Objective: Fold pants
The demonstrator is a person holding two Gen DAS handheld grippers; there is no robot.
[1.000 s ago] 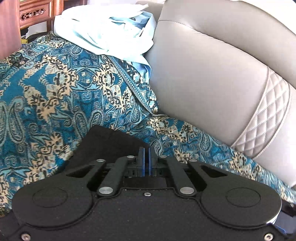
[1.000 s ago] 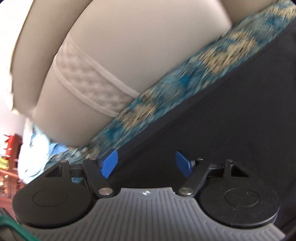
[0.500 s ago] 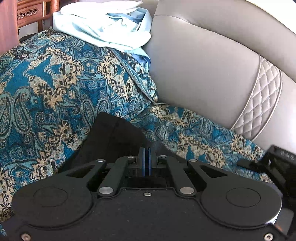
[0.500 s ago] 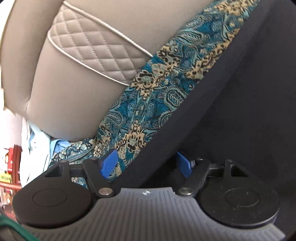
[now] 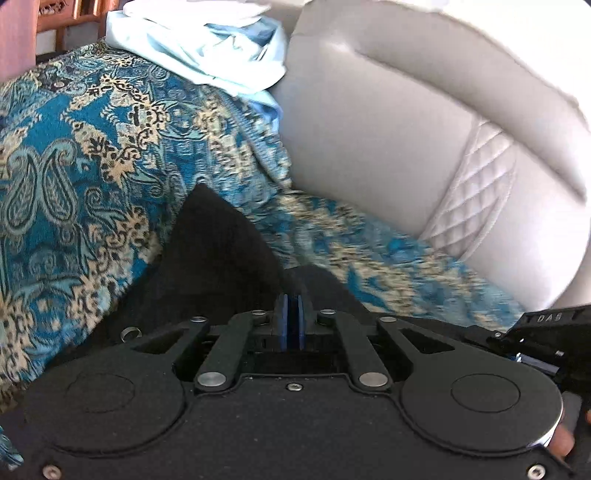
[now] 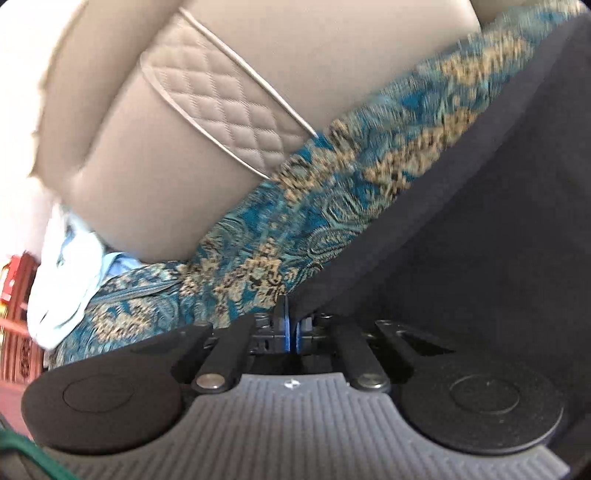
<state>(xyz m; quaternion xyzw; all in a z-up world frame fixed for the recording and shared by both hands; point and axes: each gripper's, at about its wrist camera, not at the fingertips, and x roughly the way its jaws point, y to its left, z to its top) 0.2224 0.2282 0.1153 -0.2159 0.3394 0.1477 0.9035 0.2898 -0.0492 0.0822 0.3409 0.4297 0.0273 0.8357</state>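
Left tool (image 5: 290,316): blue pads pressed together, clamped on a fold of the black fabric pants (image 5: 218,254), cloth rising to a peak just beyond the tips. Right tool (image 6: 291,325): blue pads also drawn together, pinching the edge of the same black pants (image 6: 480,240), which spread across that view's right half. Pants lie on the teal and beige paisley-patterned throw (image 5: 74,166) covering the sofa seat; in the right wrist view the throw (image 6: 295,240) shows as a diagonal band between the pants edge and the sofa back. Landmark: grey leather sofa backrest (image 5: 388,129) with a quilted diamond-stitched panel (image 5: 476,192); pants sit in front of it, separated from it by a strip of throw, not touching the leather. Same backrest (image 6: 166,184) and quilted panel (image 6: 221,103) fill the upper part of the right wrist view. Crumpled pale blue and white cloth pile (image 5: 207,48) sits on the throw at the backrest's left end, touching the leather; seen again in the right wrist view (image 6: 66,277). Brown carved wooden furniture (image 5: 62,11) beyond the pile, far from the backrest. Black body of the right device (image 5: 546,332) shows at the left wrist view's right edge, in front of the backrest, near the left tool. Motion blur on both views, throw pattern smeared.
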